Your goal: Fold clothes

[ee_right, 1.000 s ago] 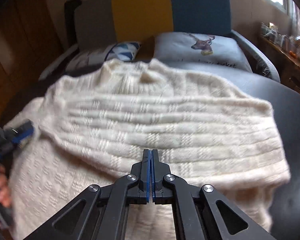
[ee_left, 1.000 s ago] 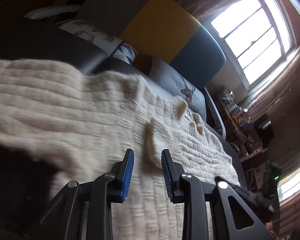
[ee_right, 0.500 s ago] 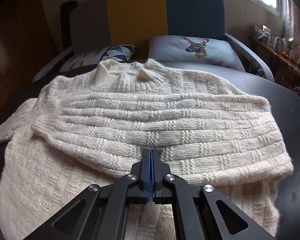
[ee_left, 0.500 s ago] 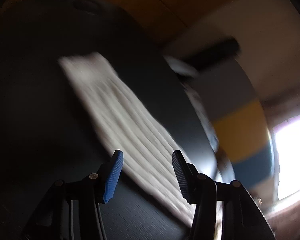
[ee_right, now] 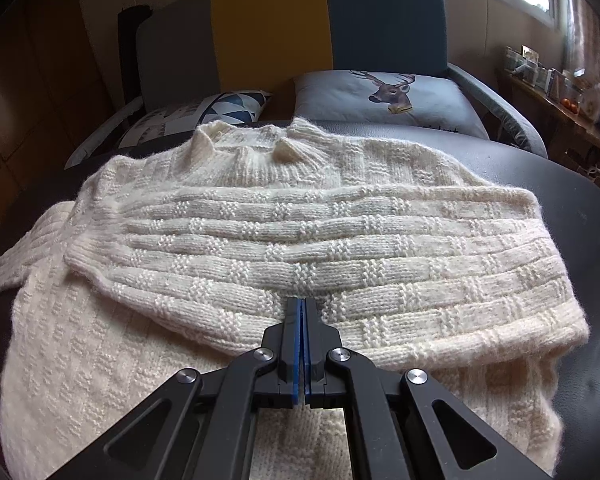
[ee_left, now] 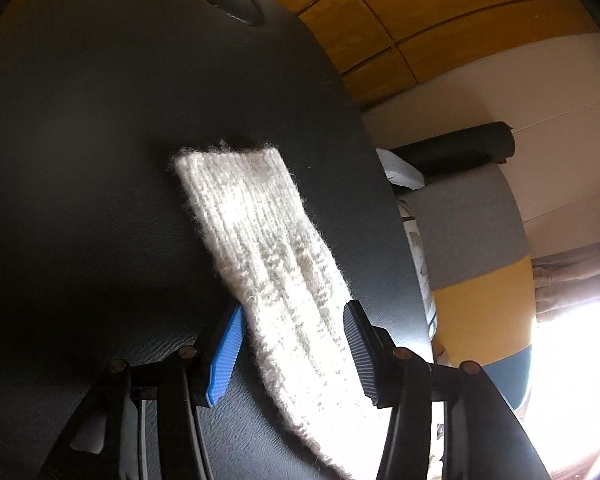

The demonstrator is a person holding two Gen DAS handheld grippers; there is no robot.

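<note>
Left wrist view shows your left gripper with its jaws spread wide, one blue pad on each side of the sweater's left sleeve. The sleeve runs between the fingers without being pinched; whether the pads touch the wool at the edges you cannot tell. Its ribbed cuff lies flat on the black table, pointing away from you. Past the table edge, on the right of that view, you see the grey and yellow back of the sofa and a wood-panelled wall.

In the right wrist view, your right gripper has its jaws pressed together with nothing between them, the tips low over the cream knit sweater. The sweater is spread across the table with its collar on the far side. The right sleeve is folded across the chest, its cuff ending toward the left. At the far left the other sleeve trails off the body toward the table edge. Behind the table stands the sofa, with a triangle-patterned cushion on the left and a deer cushion on the right. A cluttered shelf sits at the far right under the window.
</note>
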